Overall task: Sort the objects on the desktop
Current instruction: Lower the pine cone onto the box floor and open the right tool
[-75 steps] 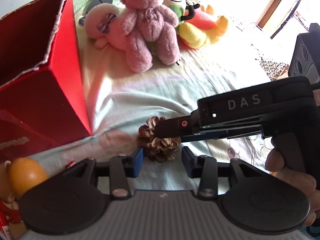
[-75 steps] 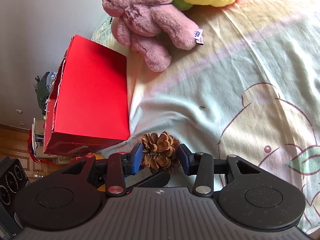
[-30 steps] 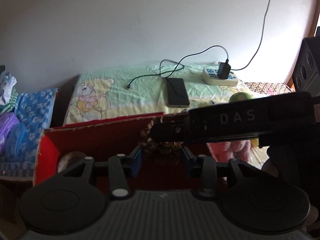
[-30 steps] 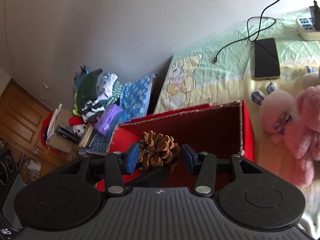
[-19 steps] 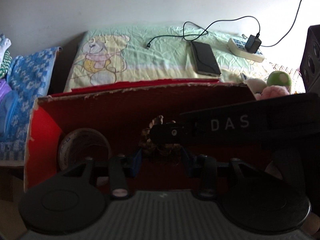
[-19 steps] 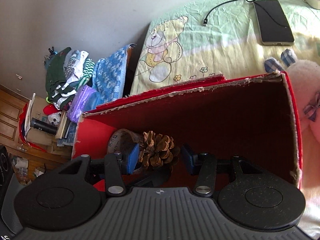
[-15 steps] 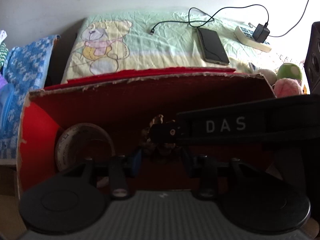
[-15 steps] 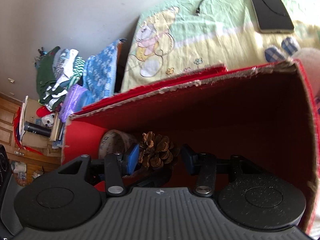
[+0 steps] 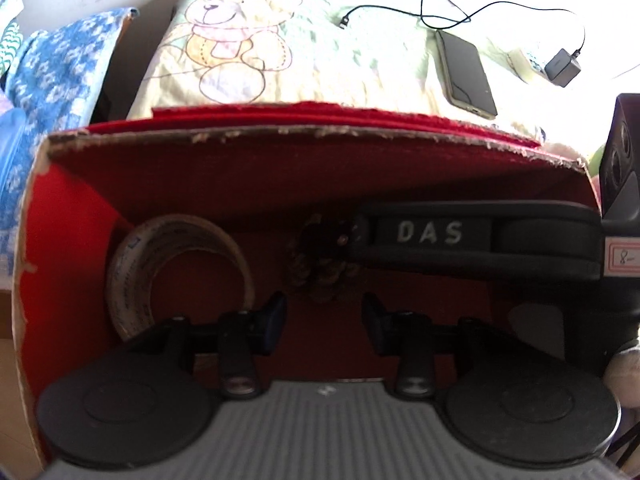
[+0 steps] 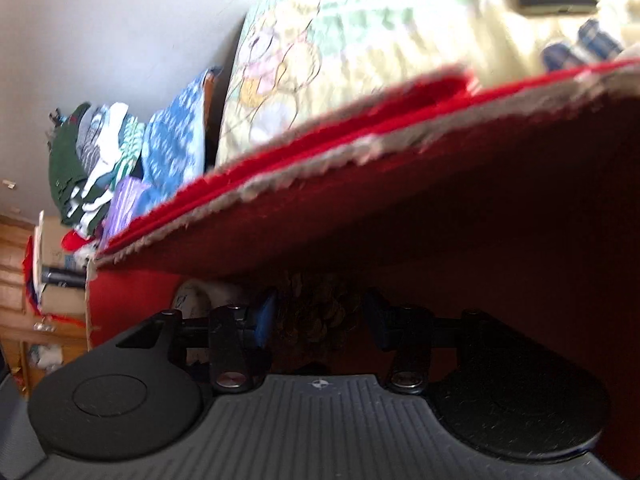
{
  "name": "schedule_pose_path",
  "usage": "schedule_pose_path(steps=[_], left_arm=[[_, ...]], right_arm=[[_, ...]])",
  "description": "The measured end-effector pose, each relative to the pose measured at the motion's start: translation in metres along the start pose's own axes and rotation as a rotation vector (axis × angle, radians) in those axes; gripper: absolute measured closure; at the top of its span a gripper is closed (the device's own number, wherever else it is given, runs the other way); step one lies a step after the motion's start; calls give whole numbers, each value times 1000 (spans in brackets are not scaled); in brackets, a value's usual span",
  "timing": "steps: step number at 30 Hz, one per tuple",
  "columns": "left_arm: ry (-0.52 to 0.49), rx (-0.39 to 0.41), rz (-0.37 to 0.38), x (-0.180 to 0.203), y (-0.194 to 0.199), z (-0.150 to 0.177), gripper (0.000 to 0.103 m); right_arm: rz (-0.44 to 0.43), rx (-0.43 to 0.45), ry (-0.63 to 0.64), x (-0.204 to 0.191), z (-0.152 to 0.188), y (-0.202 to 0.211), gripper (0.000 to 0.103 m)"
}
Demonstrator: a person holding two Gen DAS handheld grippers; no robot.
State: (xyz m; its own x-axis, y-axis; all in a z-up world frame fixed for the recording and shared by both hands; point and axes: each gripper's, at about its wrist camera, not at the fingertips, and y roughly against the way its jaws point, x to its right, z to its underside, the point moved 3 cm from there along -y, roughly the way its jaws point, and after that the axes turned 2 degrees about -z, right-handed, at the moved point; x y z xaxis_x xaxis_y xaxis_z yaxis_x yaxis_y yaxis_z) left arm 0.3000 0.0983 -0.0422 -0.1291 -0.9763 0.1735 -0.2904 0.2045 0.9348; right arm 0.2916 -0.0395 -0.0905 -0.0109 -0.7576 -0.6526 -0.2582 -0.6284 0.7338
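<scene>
The right gripper (image 10: pixel 316 318) is down inside the red box (image 9: pixel 280 168) with the pinecone (image 10: pixel 316 316) between its narrowed jaws, apparently gripped, though the shade there makes contact hard to confirm. From the left wrist view the cone (image 9: pixel 320 268) lies at twelve o'clock, just beyond the left gripper (image 9: pixel 323 318), whose jaws stand wide and empty, with the tape roll (image 9: pixel 176 272) at nine o'clock on the box floor. I judge release is next: the right hand is nearer and only needs to open.
</scene>
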Motion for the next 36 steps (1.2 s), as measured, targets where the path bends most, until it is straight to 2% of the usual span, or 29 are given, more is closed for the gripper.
schedule_pose_path(steps=[1,6,14,20,25,29,33,36], left_arm=[[-2,-4,-1,1,-1,0,58],[-23,4,-50,4,-1,1,58],[7,17,-41,-3,2,1,55],[41,42,-38,-5,2,0,52],[-1,28,-35,1,3,2,48],[-45,26,-21,6,4,4,49],[-49,36,-42,8,5,4,49],[-46,9,-78,8,-1,3,48]], right_arm=[[-31,-26,4,-2,2,-2,49],[-3,4,105,-14,7,3,47],[-33,75,37,1,-4,18,48],[-50,78,19,4,-8,21,48],[-52,70,15,4,-11,22,47],[-59,111,-19,2,-13,21,47],[-12,86,-24,2,-13,15,47],[-50,37,-11,1,-11,11,48]])
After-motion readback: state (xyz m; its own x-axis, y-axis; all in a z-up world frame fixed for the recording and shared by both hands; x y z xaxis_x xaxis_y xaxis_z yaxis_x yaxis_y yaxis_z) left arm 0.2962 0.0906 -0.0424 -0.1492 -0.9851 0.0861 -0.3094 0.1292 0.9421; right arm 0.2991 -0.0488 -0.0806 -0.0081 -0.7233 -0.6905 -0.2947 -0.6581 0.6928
